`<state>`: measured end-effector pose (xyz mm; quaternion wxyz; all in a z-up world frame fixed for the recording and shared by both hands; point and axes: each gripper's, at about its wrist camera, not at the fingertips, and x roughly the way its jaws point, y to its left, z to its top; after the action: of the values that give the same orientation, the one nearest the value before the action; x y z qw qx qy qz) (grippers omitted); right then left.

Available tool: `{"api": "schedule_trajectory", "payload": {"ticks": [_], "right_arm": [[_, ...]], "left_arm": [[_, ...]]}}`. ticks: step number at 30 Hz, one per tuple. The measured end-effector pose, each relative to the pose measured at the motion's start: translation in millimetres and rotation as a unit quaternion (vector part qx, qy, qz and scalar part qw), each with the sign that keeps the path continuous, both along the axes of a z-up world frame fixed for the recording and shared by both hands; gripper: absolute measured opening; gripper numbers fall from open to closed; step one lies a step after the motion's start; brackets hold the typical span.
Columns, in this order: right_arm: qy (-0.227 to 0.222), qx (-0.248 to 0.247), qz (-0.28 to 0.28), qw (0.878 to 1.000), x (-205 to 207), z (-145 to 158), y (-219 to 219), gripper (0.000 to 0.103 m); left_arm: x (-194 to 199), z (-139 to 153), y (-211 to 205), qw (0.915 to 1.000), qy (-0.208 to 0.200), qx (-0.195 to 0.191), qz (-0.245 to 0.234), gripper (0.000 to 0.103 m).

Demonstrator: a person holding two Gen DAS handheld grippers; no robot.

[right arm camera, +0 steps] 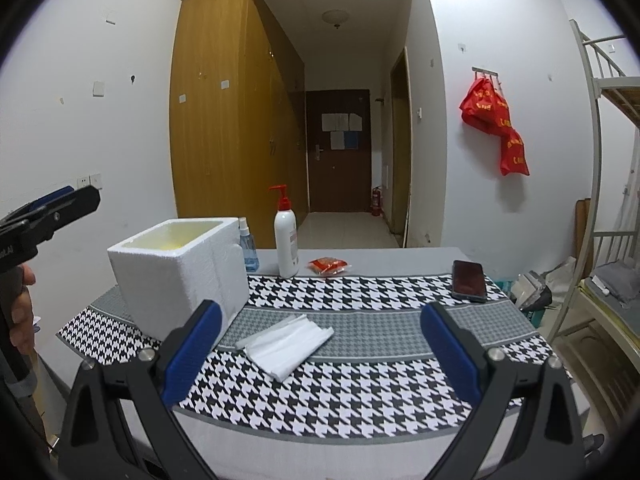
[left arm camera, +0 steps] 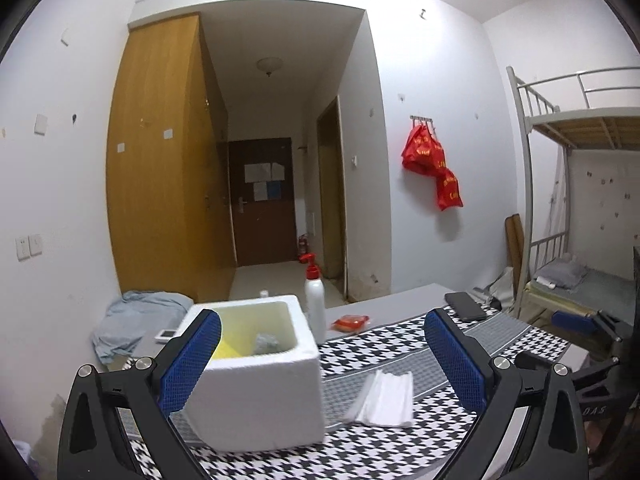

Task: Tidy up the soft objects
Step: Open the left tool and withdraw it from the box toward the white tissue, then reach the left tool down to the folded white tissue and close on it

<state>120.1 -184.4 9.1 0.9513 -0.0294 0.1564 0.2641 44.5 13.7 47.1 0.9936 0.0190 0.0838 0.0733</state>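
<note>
Surface (right arm camera: 360, 312) under a houndstooth cloth. White foam box (right arm camera: 180, 276) standing at its left. Folded white tissue pack (right arm camera: 286, 340) lying flat just right of the box, long axis slanting from near-left to far-right. Right tongs (right arm camera: 320, 356) spread wide and empty, pack lying ahead between the fingers, likely nearer. Left tongs (left arm camera: 322, 360) likewise spread, straddling the box.

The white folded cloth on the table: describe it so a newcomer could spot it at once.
Start at the white foam box standing on the houndstooth tablecloth. Just right of the box and nearer the grippers, the white folded cloth lies flat across the grey band of the tablecloth. It is the only flat, soft white thing there; the pump bottle, red packet and phone sit farther back.
</note>
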Motion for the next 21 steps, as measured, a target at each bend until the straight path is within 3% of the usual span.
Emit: {"api": "schedule_trajectory", "payload": {"ticks": [13, 21], "right_arm": [[0.01, -0.022, -0.005, 1.0, -1, -20, -4, 0.101], [0.027, -0.03, -0.014, 0.999, 9, -32, -11, 0.101]], "left_arm": [[21, -48, -26, 0.9976, 0.047, -0.022, -0.047, 0.102], [41, -70, -42, 0.9944, 0.079, -0.014, -0.068, 0.102]]}}
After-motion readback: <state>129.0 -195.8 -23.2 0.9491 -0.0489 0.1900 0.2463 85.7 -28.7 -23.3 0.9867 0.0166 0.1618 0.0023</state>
